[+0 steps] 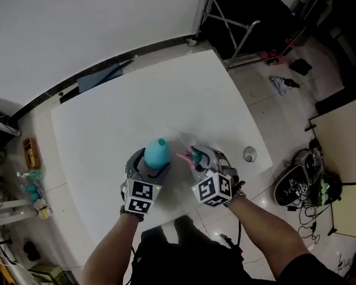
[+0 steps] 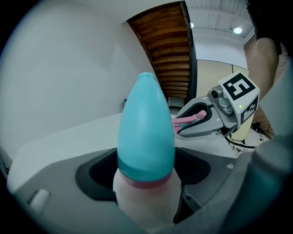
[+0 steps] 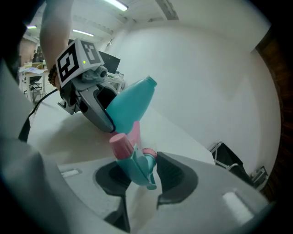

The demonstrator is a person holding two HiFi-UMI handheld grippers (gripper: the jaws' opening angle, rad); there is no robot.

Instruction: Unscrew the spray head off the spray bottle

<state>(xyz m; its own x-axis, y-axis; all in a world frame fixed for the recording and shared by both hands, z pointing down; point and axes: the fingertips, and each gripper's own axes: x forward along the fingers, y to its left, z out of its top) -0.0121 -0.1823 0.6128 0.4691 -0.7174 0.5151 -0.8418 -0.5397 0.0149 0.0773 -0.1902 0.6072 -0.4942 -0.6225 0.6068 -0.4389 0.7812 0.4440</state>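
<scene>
My left gripper (image 1: pixel 150 166) is shut on the spray bottle (image 1: pixel 156 153), which has a teal tapered top, a pink band and a pale lower body. In the left gripper view the bottle (image 2: pixel 146 132) stands between the jaws, narrow end pointing away. My right gripper (image 1: pixel 197 160) is shut on the spray head (image 3: pixel 133 160), teal with a pink nozzle cap and pink collar. The head is off the bottle (image 3: pixel 130 105), just to its right. My right gripper (image 2: pixel 206 121) shows pink parts in its jaws. Both hang low over the white table (image 1: pixel 161 96).
A small round metal thing (image 1: pixel 249 155) lies near the table's right edge. A black folding stand (image 1: pixel 241 20) is behind the far right corner. Bags and cables (image 1: pixel 301 183) lie on the floor at right, and shelves with clutter (image 1: pixel 31 178) at left.
</scene>
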